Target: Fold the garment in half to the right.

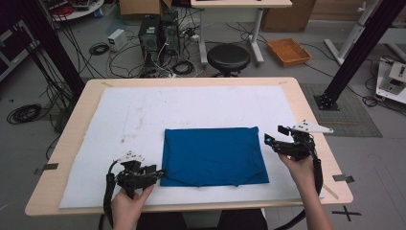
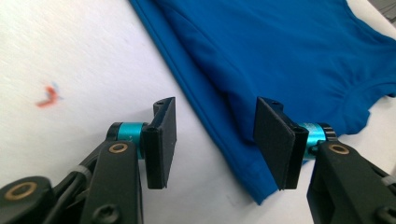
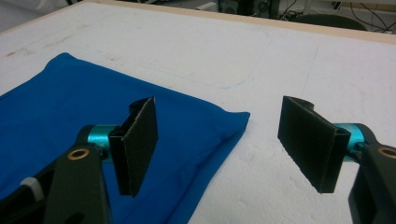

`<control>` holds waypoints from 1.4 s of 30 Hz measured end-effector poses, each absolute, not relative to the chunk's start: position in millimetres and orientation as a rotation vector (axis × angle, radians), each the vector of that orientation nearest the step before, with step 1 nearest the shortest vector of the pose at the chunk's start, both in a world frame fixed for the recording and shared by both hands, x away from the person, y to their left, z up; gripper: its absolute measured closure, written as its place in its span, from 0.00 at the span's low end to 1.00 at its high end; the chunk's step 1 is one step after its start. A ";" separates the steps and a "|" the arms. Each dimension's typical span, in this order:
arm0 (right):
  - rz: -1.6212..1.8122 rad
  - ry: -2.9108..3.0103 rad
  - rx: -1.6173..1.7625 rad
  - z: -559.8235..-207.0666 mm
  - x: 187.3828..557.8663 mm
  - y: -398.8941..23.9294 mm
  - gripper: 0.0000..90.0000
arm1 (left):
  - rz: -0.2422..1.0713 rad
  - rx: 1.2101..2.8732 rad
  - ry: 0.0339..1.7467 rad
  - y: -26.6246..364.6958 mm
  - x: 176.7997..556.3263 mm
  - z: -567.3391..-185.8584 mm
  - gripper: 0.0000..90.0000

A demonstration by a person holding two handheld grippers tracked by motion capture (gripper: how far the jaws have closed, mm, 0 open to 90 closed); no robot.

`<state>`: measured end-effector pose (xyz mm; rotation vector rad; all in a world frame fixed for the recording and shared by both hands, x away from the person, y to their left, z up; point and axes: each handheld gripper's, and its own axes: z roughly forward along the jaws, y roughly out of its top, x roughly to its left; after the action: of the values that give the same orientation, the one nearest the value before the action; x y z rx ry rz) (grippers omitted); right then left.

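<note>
Straddling the near-left corner of the folded blue shirt [image 2: 289, 51], the left hand-held gripper [image 2: 212, 140] stands unclenched; right hand-held gripper [image 3: 219, 144] released. Soft, light cloth: pinch all corner layers.

A lab: black desktop computer towers [image 1: 158, 33] amid tangled floor cables [image 1: 103, 49], black aluminium rig posts [image 1: 356, 50], a round black stool [image 1: 228, 57] beyond the pale wooden bench [image 1: 76, 120].
</note>
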<state>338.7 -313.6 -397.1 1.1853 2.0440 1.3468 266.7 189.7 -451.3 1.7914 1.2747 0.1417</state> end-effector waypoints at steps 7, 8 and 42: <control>1.347 2.050 1.172 -396.8 338.4 -310.0 0.32 | 0.105 1.779 1.279 178.8 268.1 -451.8 0.55; 1.346 2.052 1.166 -396.5 338.4 -309.2 0.32 | 0.104 1.781 1.279 177.1 268.4 -451.9 0.57; 1.395 2.272 0.964 -368.2 375.4 -148.5 0.46 | 0.196 1.796 1.252 159.1 263.6 -452.3 0.91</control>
<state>375.4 -148.5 -368.2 0.9644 2.2724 1.3954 263.6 159.1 -452.3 1.7959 1.2525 0.1963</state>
